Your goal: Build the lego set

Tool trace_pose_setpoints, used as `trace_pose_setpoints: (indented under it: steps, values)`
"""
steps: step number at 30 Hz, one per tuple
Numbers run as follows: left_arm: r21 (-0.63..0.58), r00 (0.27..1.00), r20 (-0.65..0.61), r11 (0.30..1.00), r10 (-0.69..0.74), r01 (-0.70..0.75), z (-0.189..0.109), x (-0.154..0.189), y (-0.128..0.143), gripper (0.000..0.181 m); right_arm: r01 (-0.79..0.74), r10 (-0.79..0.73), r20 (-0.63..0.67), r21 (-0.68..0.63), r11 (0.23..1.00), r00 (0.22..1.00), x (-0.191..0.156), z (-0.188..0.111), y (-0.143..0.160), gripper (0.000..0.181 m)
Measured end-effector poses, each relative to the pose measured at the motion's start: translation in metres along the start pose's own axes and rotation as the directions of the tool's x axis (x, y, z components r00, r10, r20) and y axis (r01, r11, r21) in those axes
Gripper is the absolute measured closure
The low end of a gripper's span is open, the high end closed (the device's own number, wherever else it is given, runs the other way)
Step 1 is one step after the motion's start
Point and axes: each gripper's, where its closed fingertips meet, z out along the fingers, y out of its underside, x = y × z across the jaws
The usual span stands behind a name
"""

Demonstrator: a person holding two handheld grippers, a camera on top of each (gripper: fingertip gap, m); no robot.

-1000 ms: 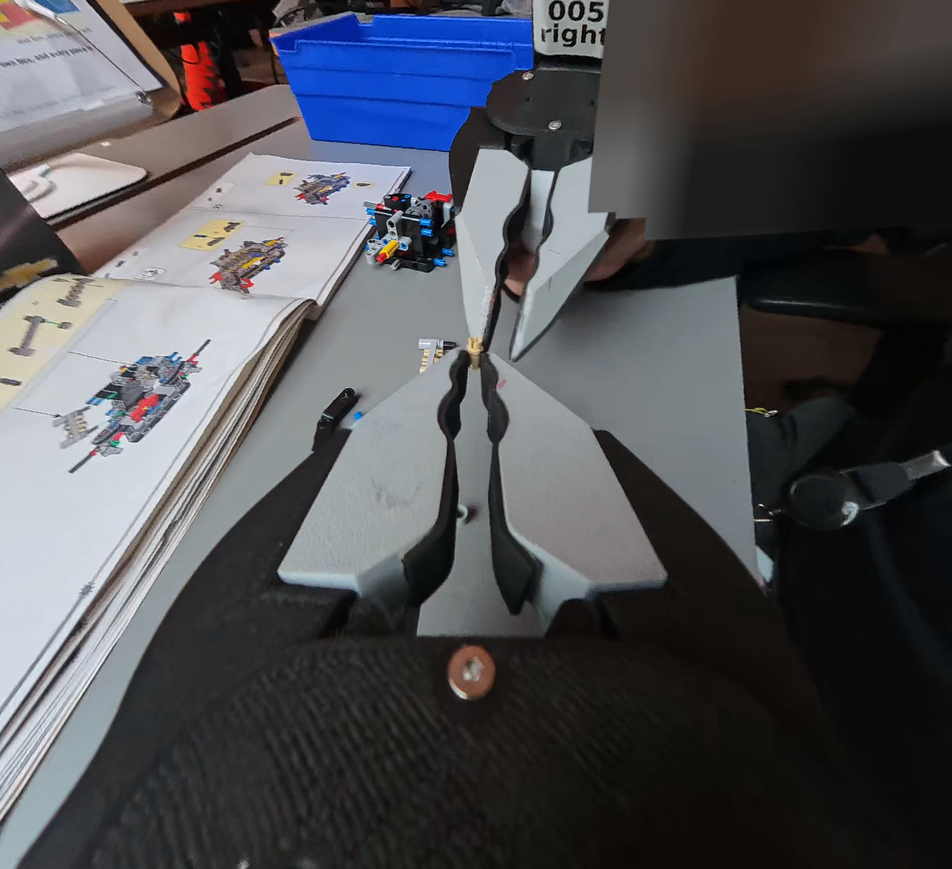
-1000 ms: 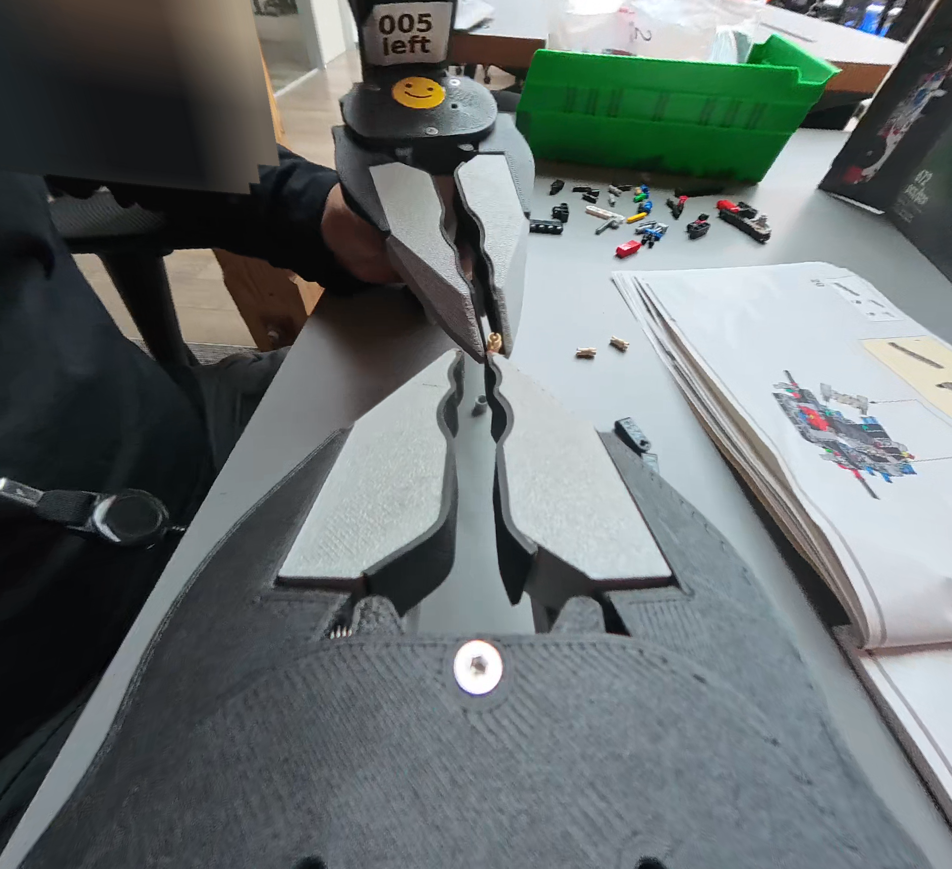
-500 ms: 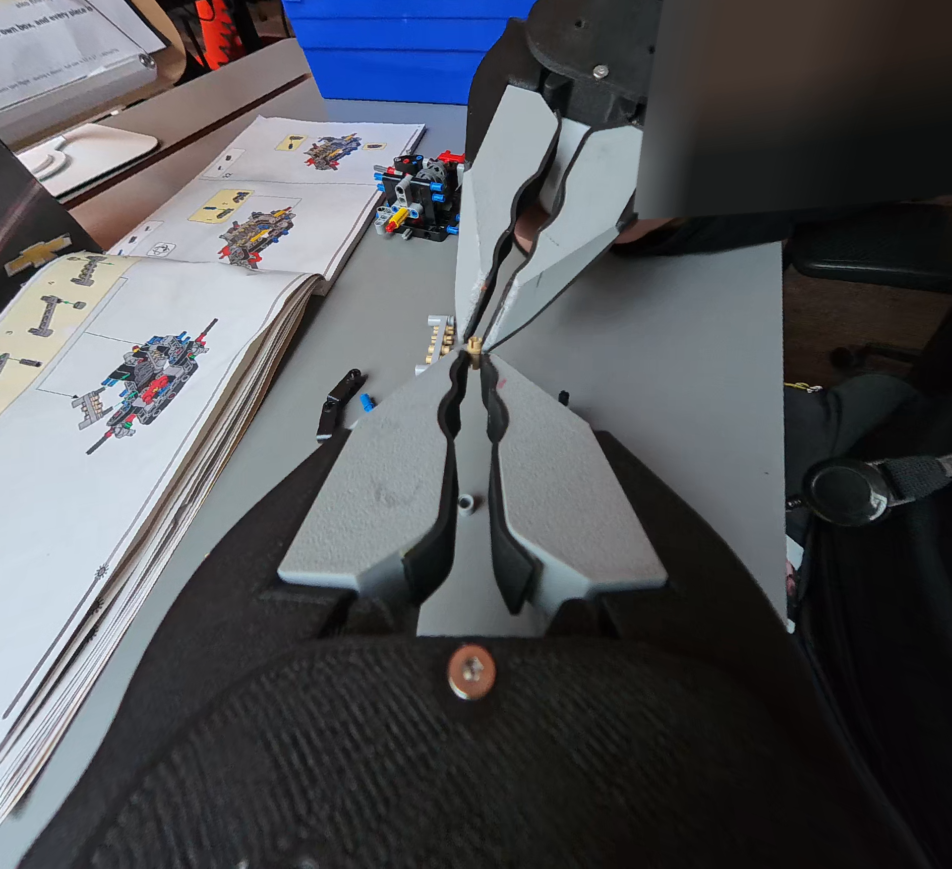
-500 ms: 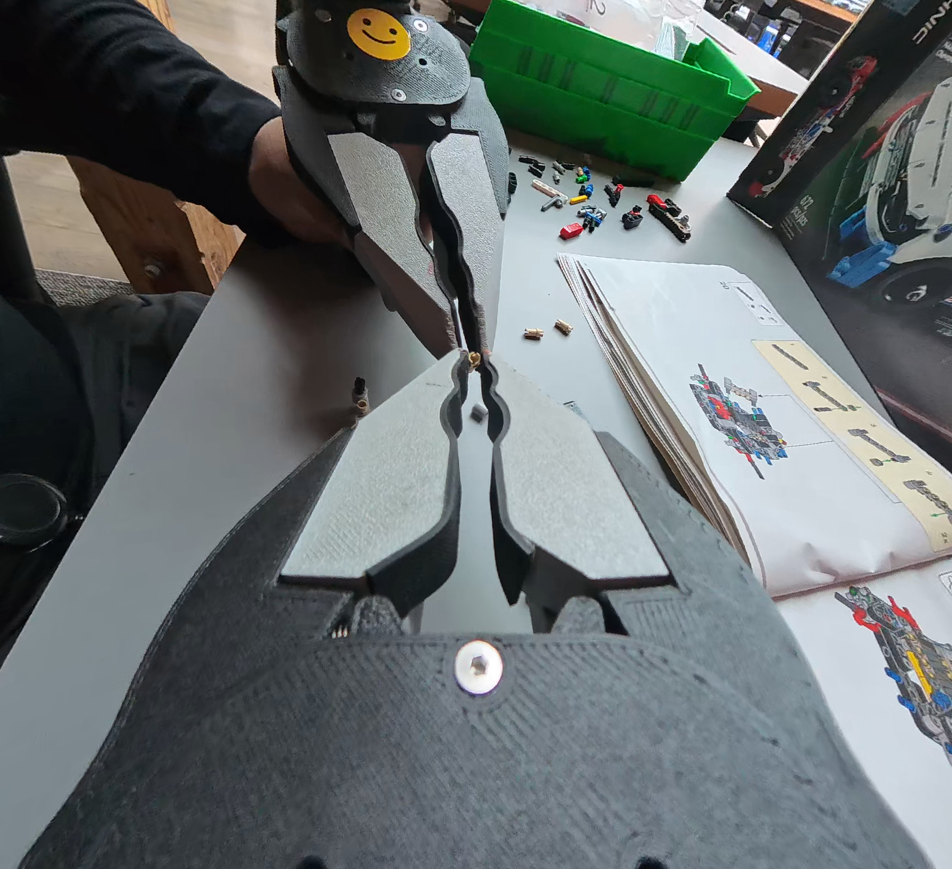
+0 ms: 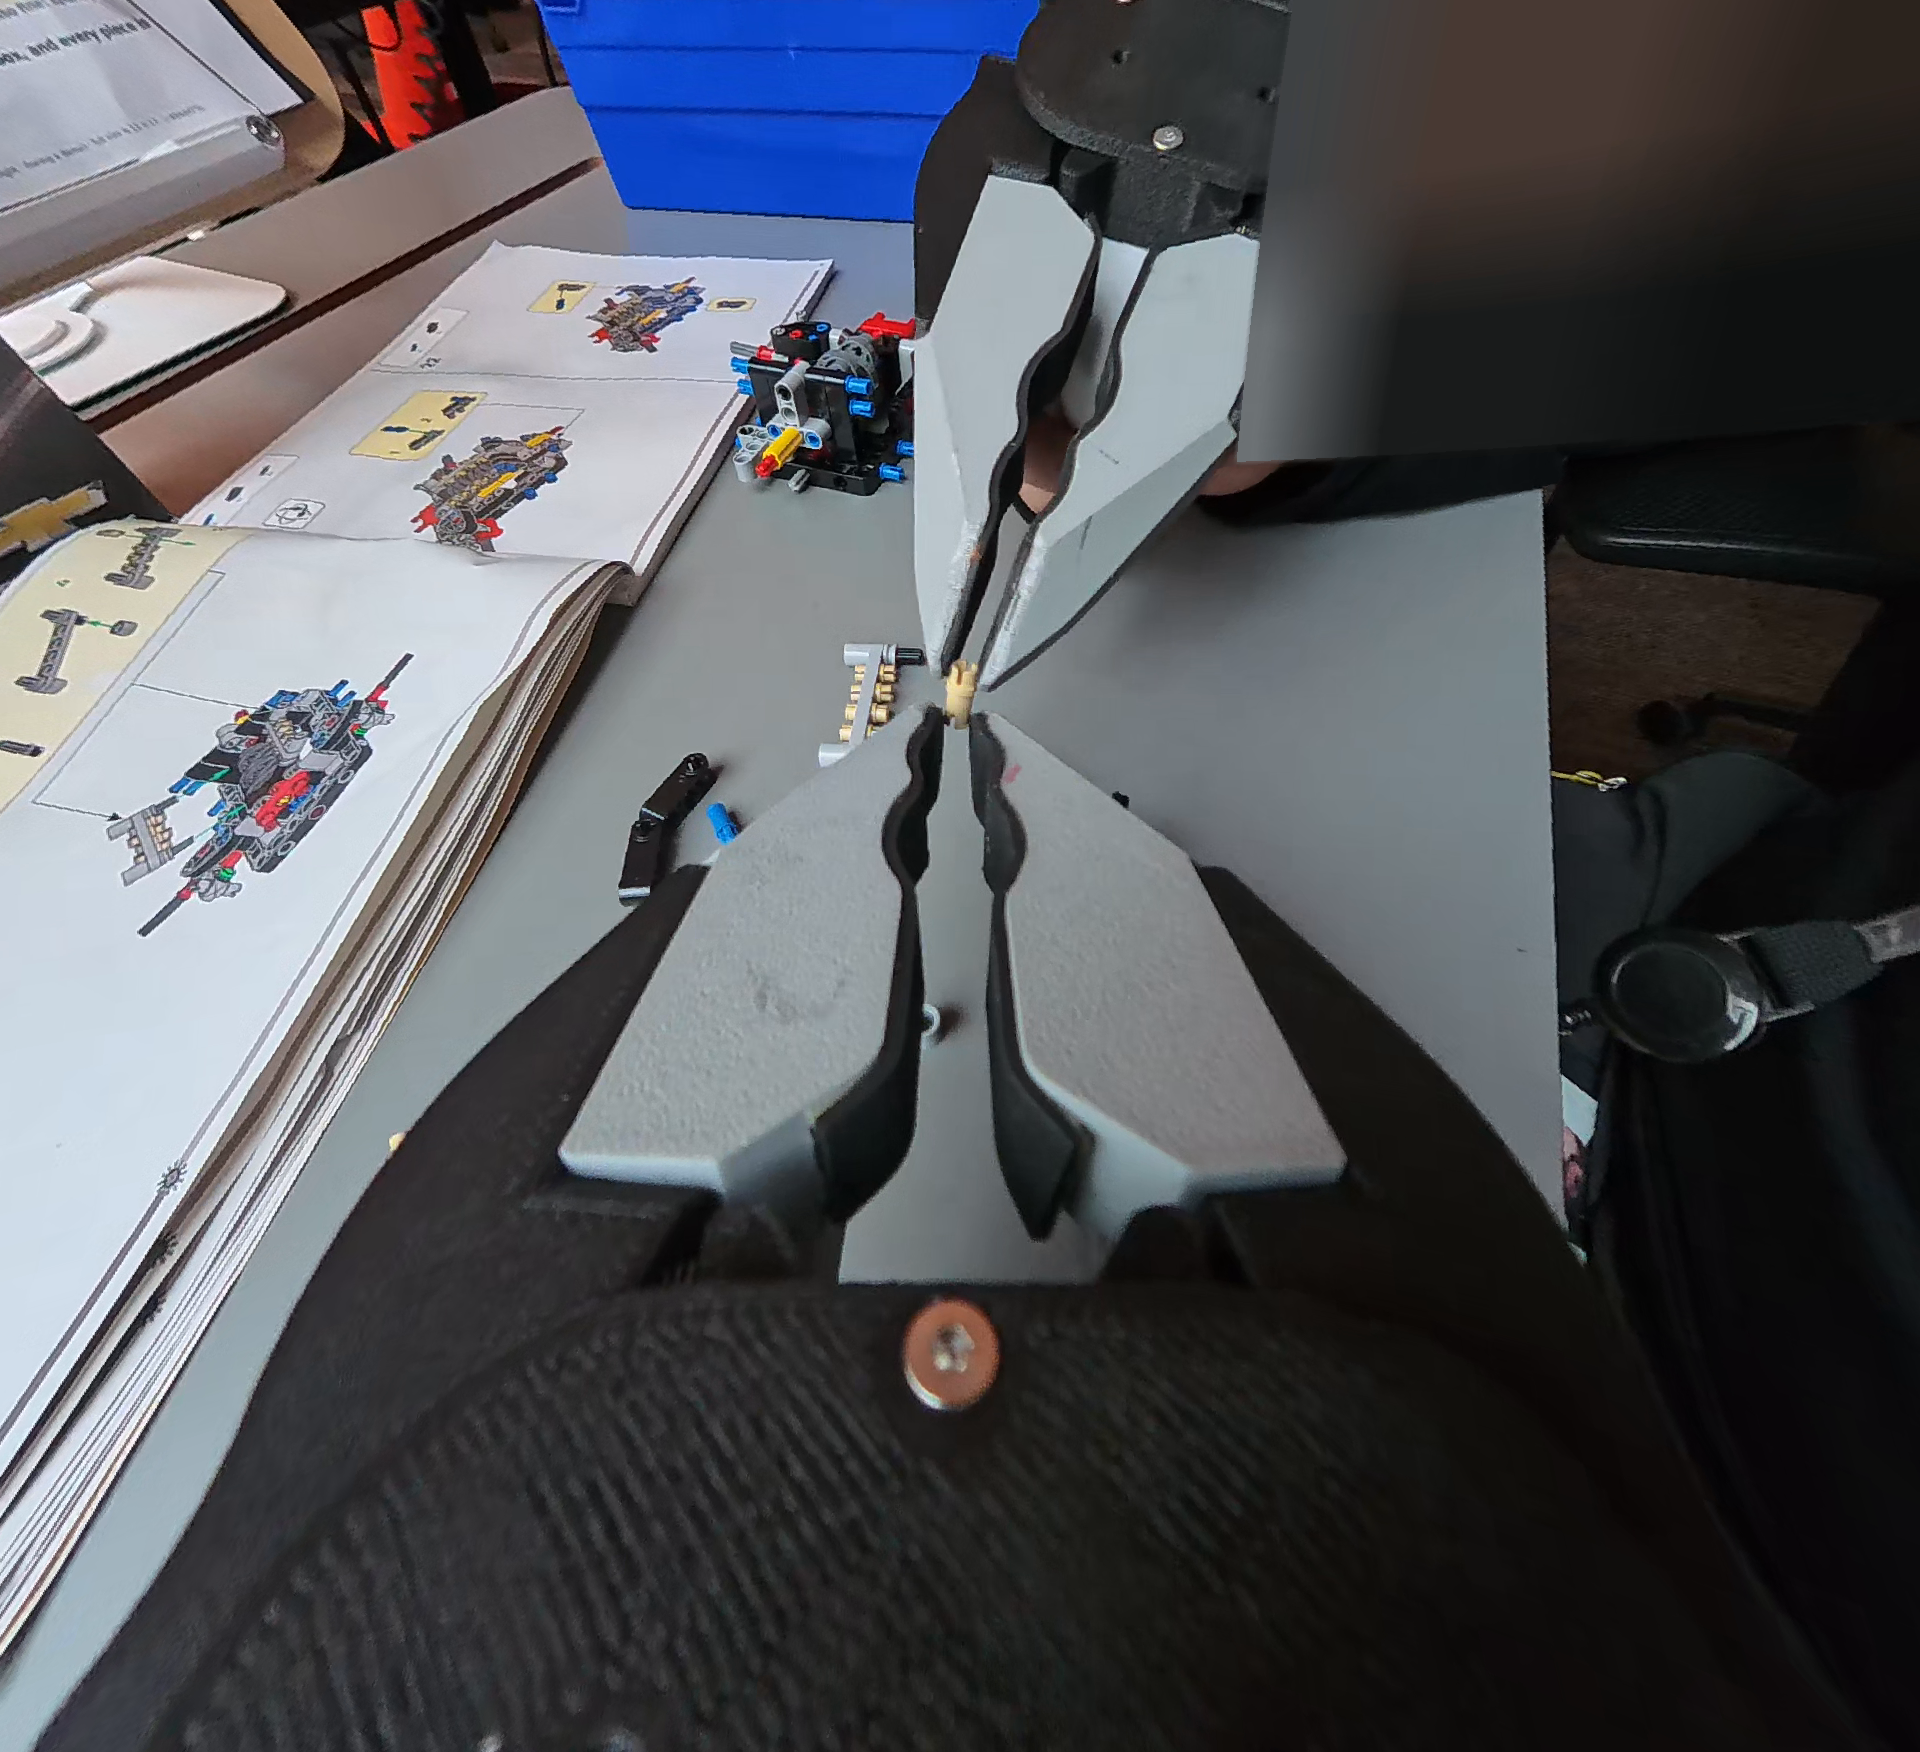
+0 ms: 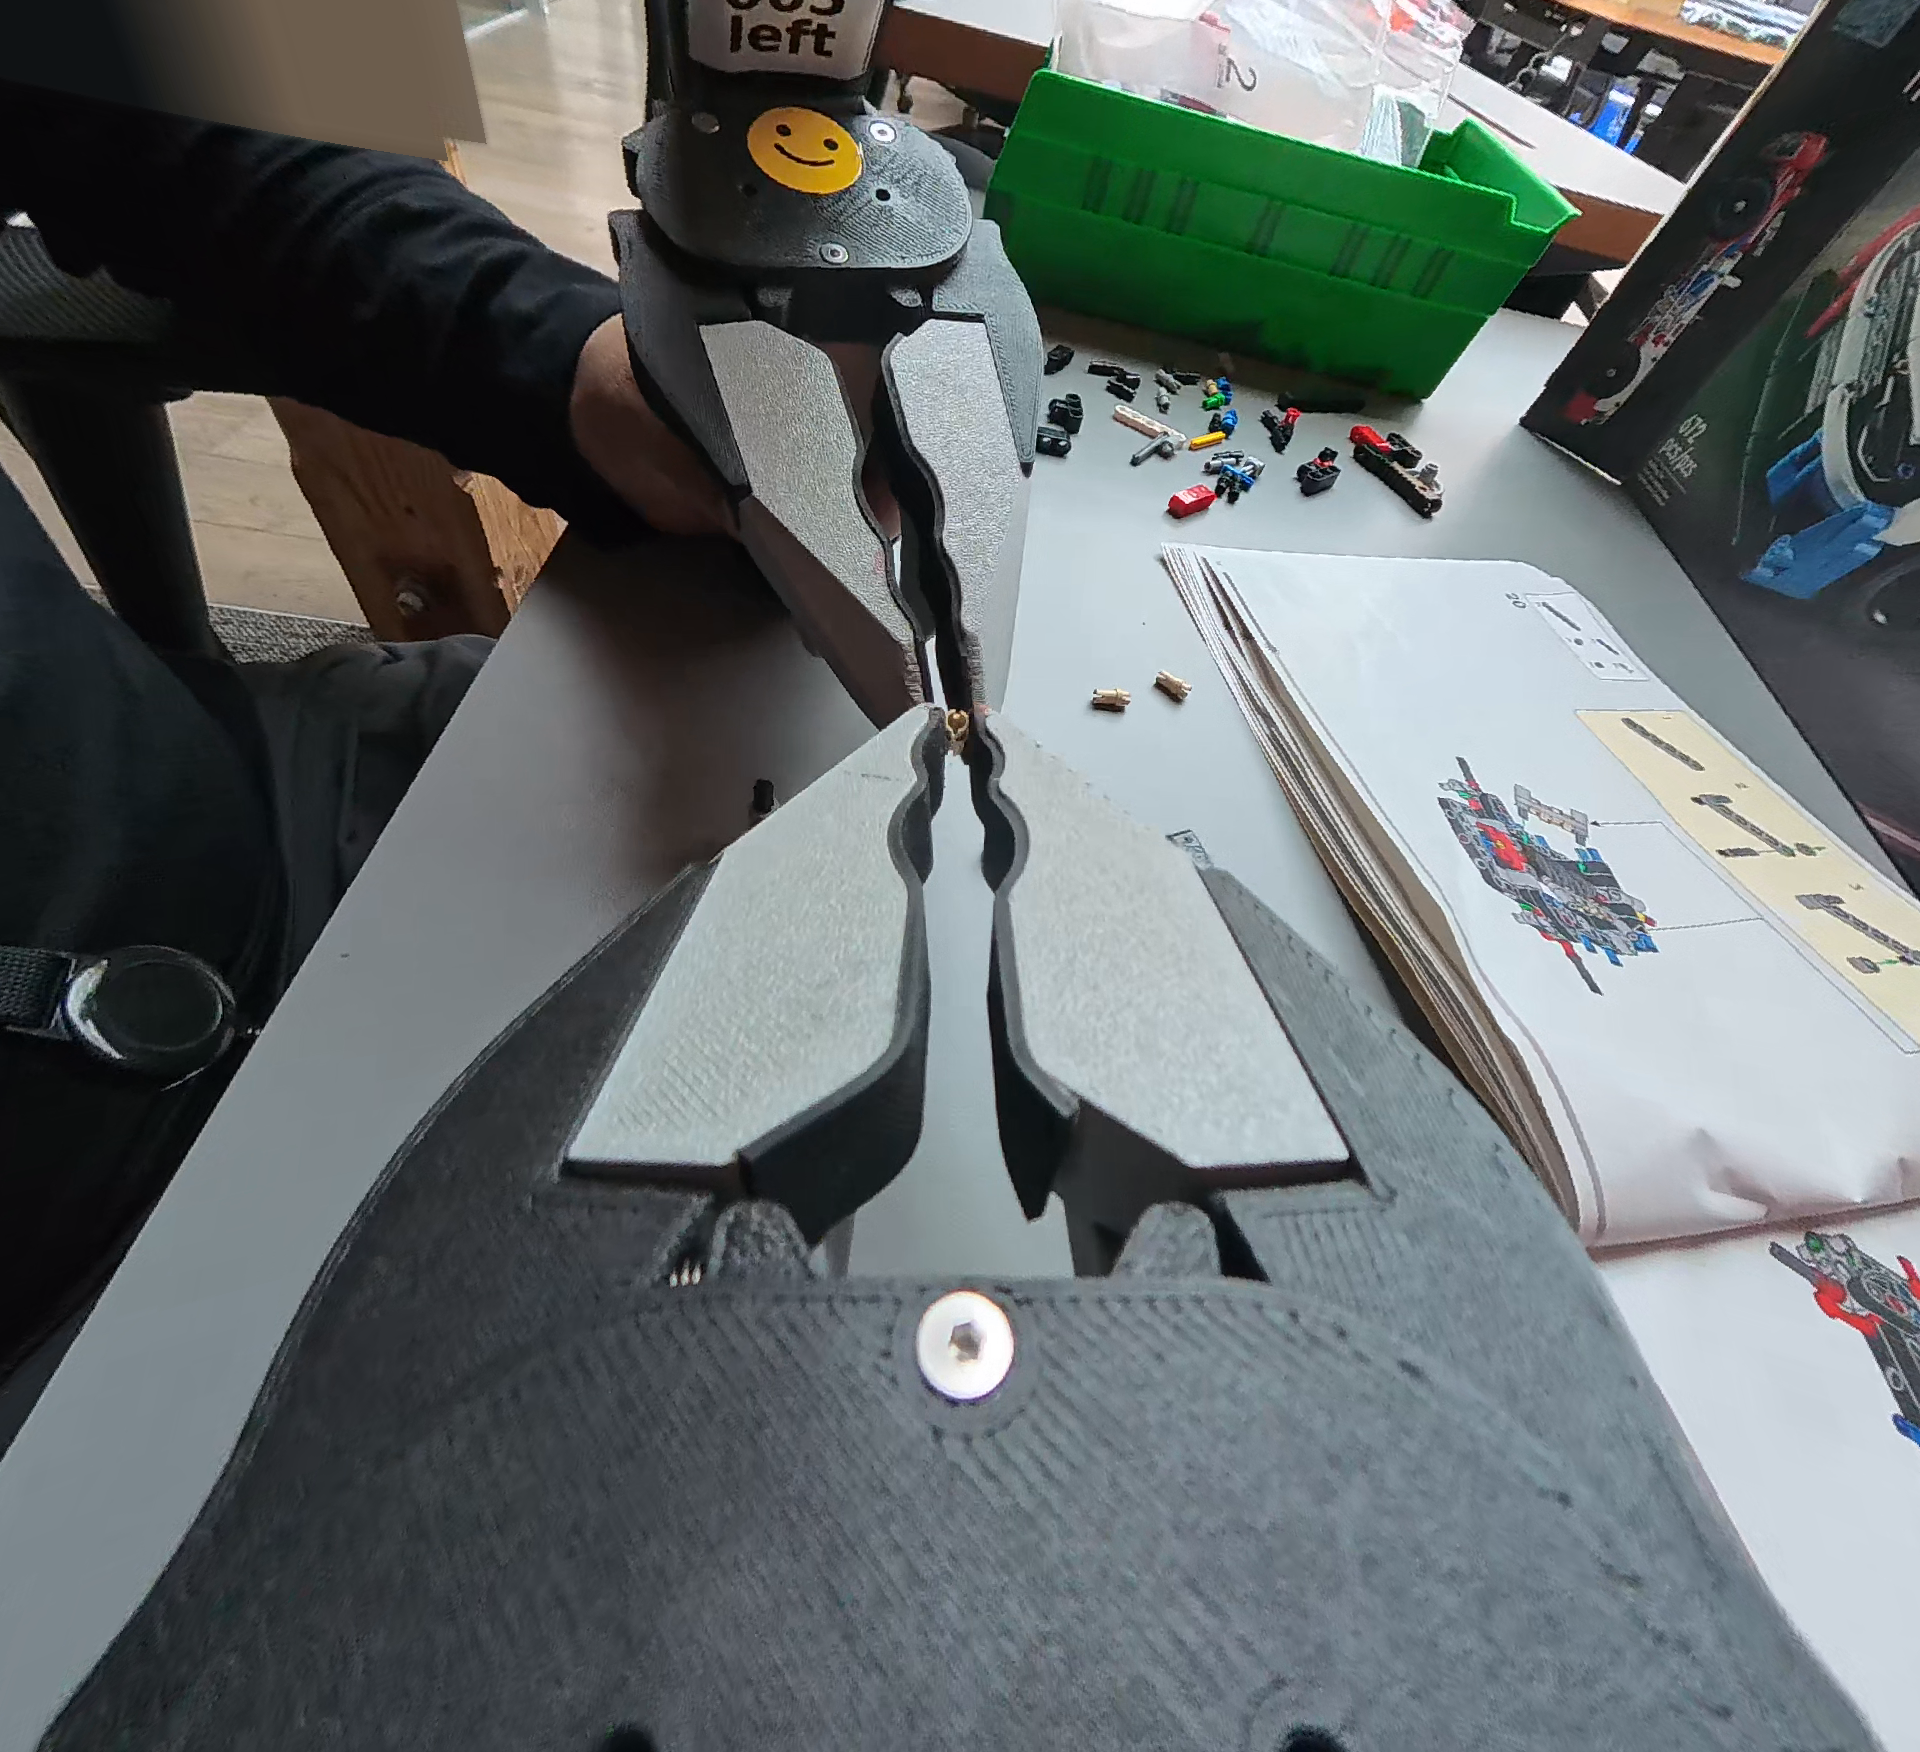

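A small tan pin [image 5: 961, 690] hangs above the grey table [image 5: 1299, 767], held tip to tip between both grippers. My left gripper [image 5: 956, 723] is shut on its lower end. My right gripper [image 6: 961, 734] comes from the opposite side and its tips close around the pin's other end [image 6: 956, 723]. In the left wrist view the right gripper [image 5: 969, 663] points down at the pin. In the right wrist view the left gripper [image 6: 943, 682] does the same. A grey beam with tan pins [image 5: 868, 700] lies just behind. A partly built black model [image 5: 826, 424] stands farther back.
An open instruction book [image 5: 260, 767] lies to the left, also in the right wrist view [image 6: 1558, 871]. A black link [image 5: 665, 814] and blue pin [image 5: 720, 819] lie beside it. Two tan pins [image 6: 1143, 692], loose parts [image 6: 1226, 445], a green bin [image 6: 1247, 248], a blue bin [image 5: 810, 61] and the set's box [image 6: 1766, 352] stand around. The tips of both grippers are at nearly the same place. From either gripper's tips it is about 20 centimeters to the partly built black model [image 5: 826, 424].
The two grippers have drawn together tip to tip. The right gripper's tips, apart from the pin a second ago, now sit around its free end. The left gripper still holds it.
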Motion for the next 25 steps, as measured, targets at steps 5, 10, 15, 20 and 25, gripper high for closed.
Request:
trace_pose_setpoints:
  steps: [5, 10, 15, 20, 25]
  values:
    - [-0.032, 1.000, 0.010, 0.999, 0.027, -0.027, 0.003, 0.002, 0.004, 0.179, 0.010, -0.010, 0.007, -0.040, 0.999, 1.000, -0.001, 0.001, 0.007, 0.177]
    - [-0.043, 0.999, 0.017, 0.998, 0.036, -0.035, 0.003, 0.002, 0.006, 0.179, 0.052, -0.053, -0.001, -0.059, 0.997, 0.999, -0.003, 0.002, 0.009, 0.180]
    - [-0.059, 0.999, 0.022, 0.998, 0.028, -0.027, 0.004, 0.000, 0.008, 0.179, 0.063, -0.064, -0.013, -0.076, 0.995, 0.998, 0.000, 0.000, 0.011, 0.178]
    - [-0.076, 0.999, 0.021, 0.996, 0.036, -0.034, 0.005, 0.001, 0.010, 0.179, 0.082, -0.083, -0.004, -0.103, 0.991, 0.997, -0.002, 0.001, 0.015, 0.179]
    - [-0.091, 0.999, 0.012, 0.995, 0.034, -0.033, 0.006, 0.002, 0.012, 0.179, 0.094, -0.095, 0.004, -0.135, 0.986, 0.995, -0.003, 0.002, 0.021, 0.178]
